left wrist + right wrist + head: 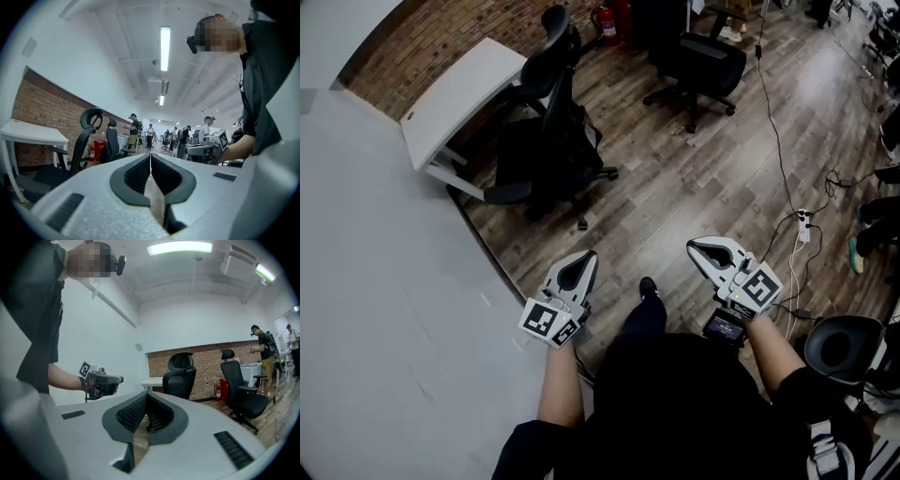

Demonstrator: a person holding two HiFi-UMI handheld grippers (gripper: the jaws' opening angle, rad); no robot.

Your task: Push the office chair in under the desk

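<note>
A black high-backed office chair (pixel 548 141) stands on the wooden floor just right of a white desk (pixel 459 98) against the brick wall, its seat partly beside the desk's end. My left gripper (pixel 586 255) and right gripper (pixel 694 246) are held side by side well short of the chair, both shut and empty, pointing toward it. In the left gripper view the chair (pixel 82 150) and desk (pixel 33 133) lie off to the left of the shut left gripper (pixel 150 157). In the right gripper view the chair (pixel 180 376) stands straight beyond the shut right gripper (pixel 146 394).
A second black office chair (pixel 698 61) stands further back on the right. Cables and a power strip (pixel 803 220) trail over the floor at right, near a round black seat (pixel 844 347). A red fire extinguisher (pixel 605 19) leans by the wall. Several people (pixel 136 129) stand far off.
</note>
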